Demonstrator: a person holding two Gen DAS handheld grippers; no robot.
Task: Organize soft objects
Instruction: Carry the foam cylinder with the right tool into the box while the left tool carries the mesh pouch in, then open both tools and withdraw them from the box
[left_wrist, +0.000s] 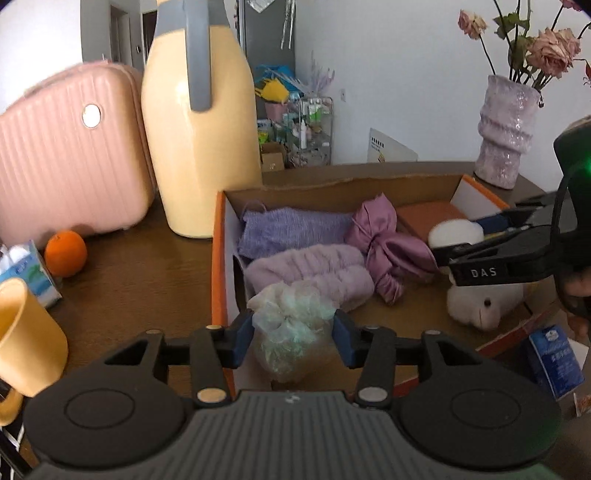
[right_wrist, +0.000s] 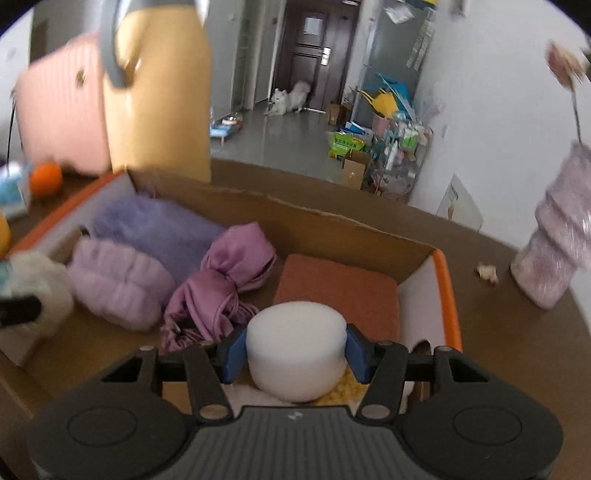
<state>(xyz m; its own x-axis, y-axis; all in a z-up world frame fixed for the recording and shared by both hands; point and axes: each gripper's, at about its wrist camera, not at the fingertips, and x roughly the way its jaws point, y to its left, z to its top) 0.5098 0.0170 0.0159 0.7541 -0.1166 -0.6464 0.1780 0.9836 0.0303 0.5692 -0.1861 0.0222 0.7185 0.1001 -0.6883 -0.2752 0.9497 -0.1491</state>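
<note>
The cardboard box (right_wrist: 448, 295) is plain brown inside with bright orange edges and white end walls. In it lie a lavender knitted cloth (left_wrist: 291, 229), a pale lilac fluffy headband (left_wrist: 314, 275), a shiny mauve satin pouch (left_wrist: 384, 247), a rust-orange pad (right_wrist: 340, 291) and a white plush toy (left_wrist: 480, 306) with a dark eye. A white foam cylinder (right_wrist: 297, 349) sits between blue pads (right_wrist: 233, 354); a translucent greenish-white crumpled bag (left_wrist: 291, 332) likewise. Beyond stand a ribbed pink suitcase (left_wrist: 62, 166), a cream-yellow jug (left_wrist: 199, 147) with a grey handle, an orange (left_wrist: 65, 253) and a glittery lilac vase (left_wrist: 506, 133).
</note>
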